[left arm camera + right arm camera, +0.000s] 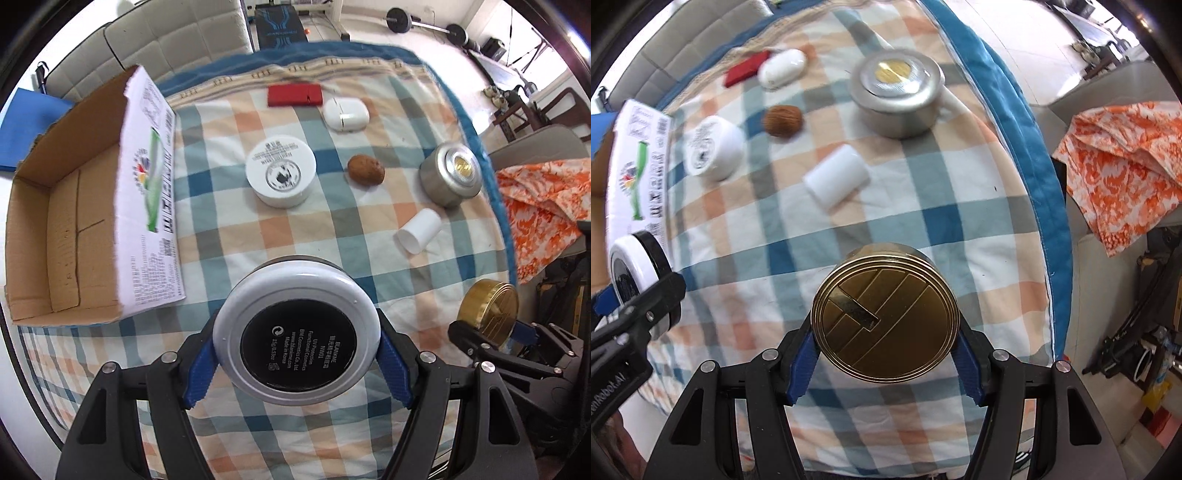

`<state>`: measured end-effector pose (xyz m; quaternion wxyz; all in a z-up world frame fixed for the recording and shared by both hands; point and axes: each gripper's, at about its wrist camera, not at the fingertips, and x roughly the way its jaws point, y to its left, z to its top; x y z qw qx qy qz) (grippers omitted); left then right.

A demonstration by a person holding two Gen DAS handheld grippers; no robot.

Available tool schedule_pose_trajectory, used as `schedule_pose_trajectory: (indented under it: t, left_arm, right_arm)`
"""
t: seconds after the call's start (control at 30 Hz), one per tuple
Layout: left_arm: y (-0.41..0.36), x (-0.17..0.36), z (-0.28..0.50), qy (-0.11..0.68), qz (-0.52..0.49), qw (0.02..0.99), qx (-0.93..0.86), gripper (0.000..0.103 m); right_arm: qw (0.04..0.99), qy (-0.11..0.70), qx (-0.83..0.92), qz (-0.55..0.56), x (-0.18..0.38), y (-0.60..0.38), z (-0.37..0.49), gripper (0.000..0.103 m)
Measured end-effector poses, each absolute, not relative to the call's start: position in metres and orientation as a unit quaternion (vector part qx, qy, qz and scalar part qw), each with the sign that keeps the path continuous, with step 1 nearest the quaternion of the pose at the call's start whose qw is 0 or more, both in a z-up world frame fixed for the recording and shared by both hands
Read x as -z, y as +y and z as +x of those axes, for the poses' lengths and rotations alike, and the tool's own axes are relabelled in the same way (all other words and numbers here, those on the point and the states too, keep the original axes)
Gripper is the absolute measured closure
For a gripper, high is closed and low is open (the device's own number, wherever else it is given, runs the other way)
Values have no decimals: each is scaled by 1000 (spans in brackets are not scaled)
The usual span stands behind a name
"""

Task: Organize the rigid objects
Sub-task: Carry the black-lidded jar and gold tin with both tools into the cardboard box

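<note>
**Box to the left, both claws loaded**

Left of the checked cloth sits the open cardboard box, and that is the relation the coming move turns on: the box lies to the left of both claws, with its printed white flap standing between the cloth and the brown interior. The left gripper is the nearer of the two; in its own view the box's near corner is just beside the claw's left finger, while the right gripper hangs over the right side of the cloth, well apart from the box.

Both claws point down and both are pinching something. The left one has its blue pads pressed on either side of a round white cosmetic compact with a black label face; the compact sits squarely between the fingers, held clear above the cloth. The right one grips a round gold tin the same way, flat face toward the camera.

Loose on the cloth farther off lie a white cream jar, a walnut, a silver tin, a white cap, a white earbud case and a red case.

My judgement is that the compact should go in first, carried left over the flap, and the flap's raised edge is what the claw must clear.
</note>
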<state>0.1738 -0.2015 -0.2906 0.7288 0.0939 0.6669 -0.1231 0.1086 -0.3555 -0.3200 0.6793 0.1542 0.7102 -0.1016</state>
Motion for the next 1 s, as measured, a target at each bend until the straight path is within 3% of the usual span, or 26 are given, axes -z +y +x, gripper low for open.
schedule_pose_trajectory:
  t: [0.6,1.0]
  left_arm:
    - [-99,216,237,609,43,783,120,29]
    - [2,223,302,615,34,781,103,29]
  right_arm:
    - [747,651,26,132,219,-253,163,37]
    - [750,649,-12,128,226,-136,234,37]
